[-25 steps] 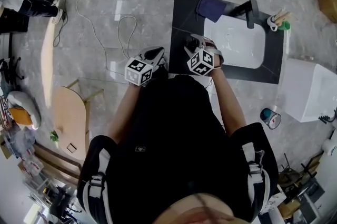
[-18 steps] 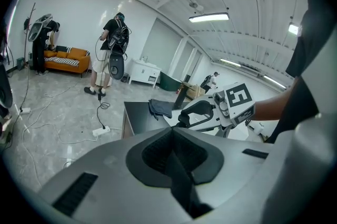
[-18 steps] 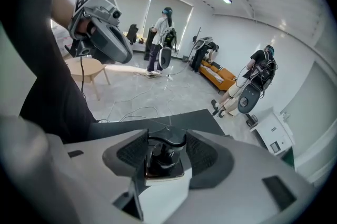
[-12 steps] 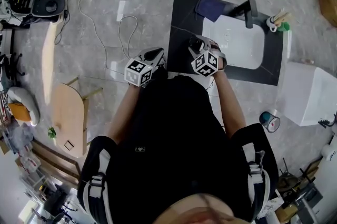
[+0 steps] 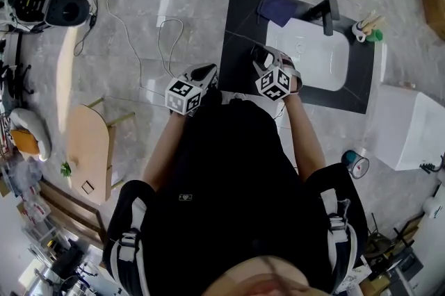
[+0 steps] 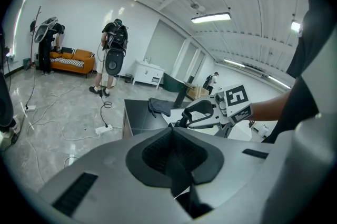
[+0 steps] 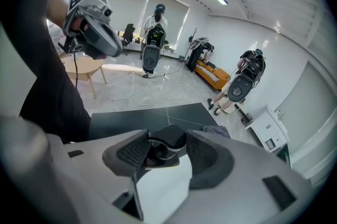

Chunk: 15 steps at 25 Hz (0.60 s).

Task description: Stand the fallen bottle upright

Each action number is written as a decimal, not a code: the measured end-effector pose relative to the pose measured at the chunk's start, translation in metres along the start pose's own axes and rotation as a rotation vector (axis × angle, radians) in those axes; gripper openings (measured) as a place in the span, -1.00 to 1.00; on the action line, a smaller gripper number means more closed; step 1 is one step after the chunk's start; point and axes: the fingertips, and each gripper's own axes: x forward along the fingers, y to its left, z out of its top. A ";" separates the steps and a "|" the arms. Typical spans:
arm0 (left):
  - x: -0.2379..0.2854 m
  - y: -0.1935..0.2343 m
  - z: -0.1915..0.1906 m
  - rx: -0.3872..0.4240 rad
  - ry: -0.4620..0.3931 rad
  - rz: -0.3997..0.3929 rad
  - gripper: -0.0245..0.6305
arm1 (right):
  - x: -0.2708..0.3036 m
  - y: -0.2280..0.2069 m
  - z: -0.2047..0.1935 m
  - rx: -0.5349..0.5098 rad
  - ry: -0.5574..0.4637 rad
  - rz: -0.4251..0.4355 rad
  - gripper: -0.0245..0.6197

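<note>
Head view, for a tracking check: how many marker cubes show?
2. One cube sits over the floor, left of the dark counter; the other is over the counter's near edge, beside the white basin. None seems hidden.

Black bottle, white basin, black countertop.
</note>
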 end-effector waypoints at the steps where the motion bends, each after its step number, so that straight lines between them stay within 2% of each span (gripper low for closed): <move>1: 0.000 -0.002 -0.001 -0.001 -0.001 0.003 -0.88 | -0.001 0.000 -0.002 -0.002 0.002 -0.001 -0.05; 10: 0.000 -0.020 -0.009 -0.006 -0.015 0.032 -0.88 | -0.001 -0.001 -0.008 -0.008 -0.026 -0.024 -0.03; 15: -0.003 -0.023 -0.013 -0.004 -0.015 0.047 -0.88 | -0.015 -0.002 -0.013 0.024 -0.065 -0.047 0.02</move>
